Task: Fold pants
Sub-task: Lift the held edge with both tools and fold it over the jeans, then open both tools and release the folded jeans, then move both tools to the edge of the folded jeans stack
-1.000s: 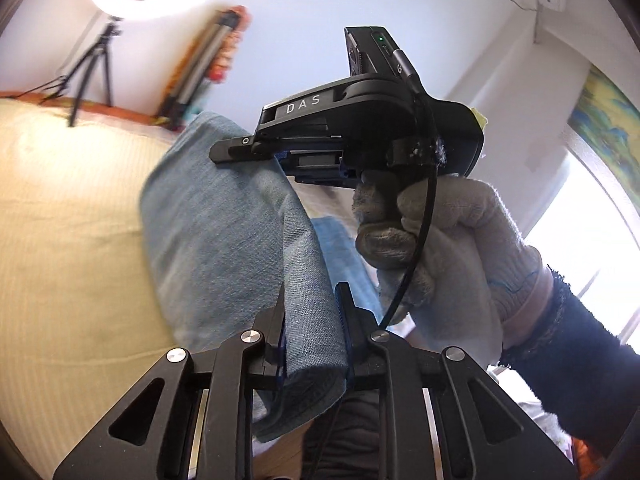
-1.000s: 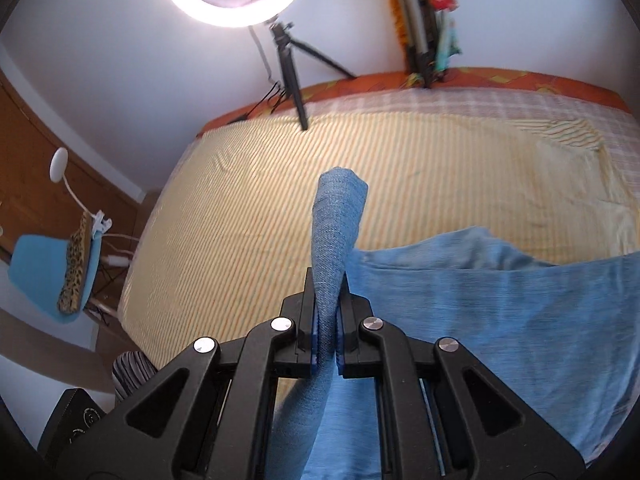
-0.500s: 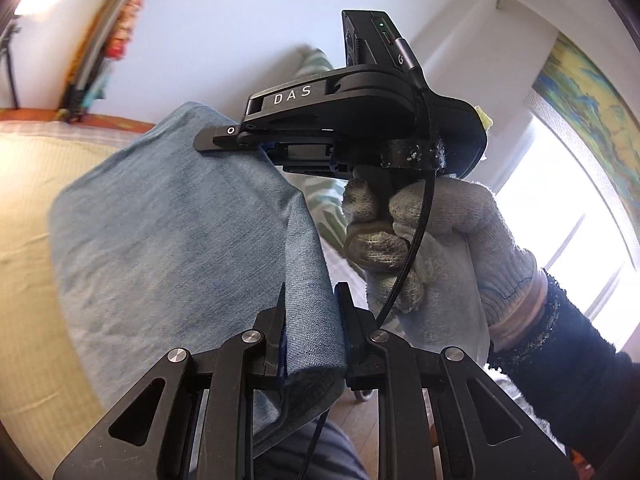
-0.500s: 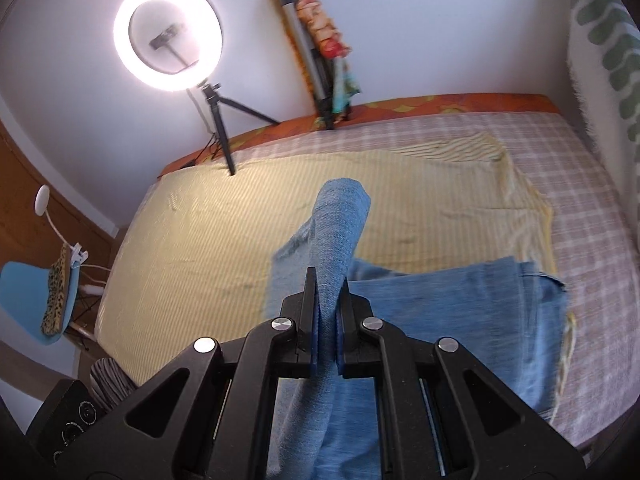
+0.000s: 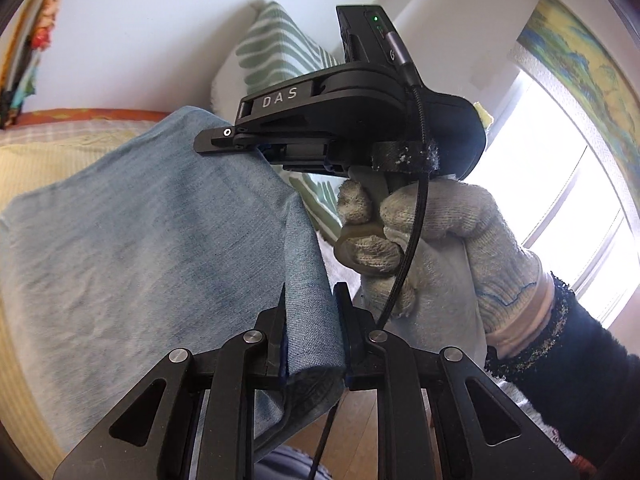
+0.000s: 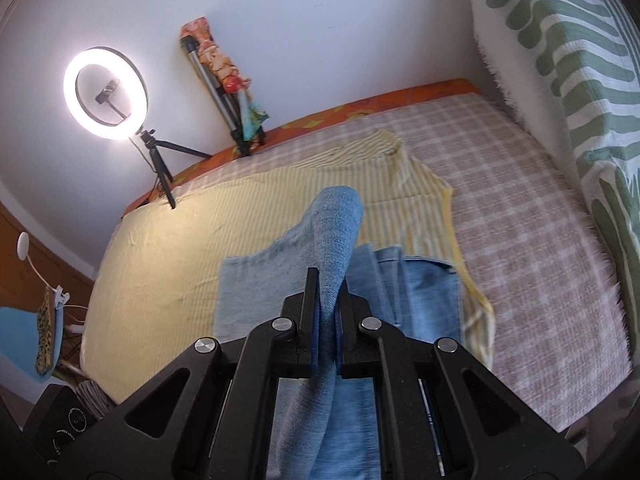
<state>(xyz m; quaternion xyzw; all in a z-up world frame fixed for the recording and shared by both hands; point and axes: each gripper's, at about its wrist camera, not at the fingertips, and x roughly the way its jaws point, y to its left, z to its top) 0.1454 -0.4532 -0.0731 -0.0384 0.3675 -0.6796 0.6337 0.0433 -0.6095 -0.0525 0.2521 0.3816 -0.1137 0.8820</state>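
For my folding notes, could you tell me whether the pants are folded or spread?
Partly folded: the pants are doubled over, upper layer lifted off the bed.

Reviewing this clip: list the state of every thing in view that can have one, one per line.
left gripper: shut on a fold of the pants
right gripper: shut on a fold of the pants
pants: partly lifted, lower part lying on the yellow sheet
yellow sheet: spread flat on the bed, far corner rumpled
ring light: switched on
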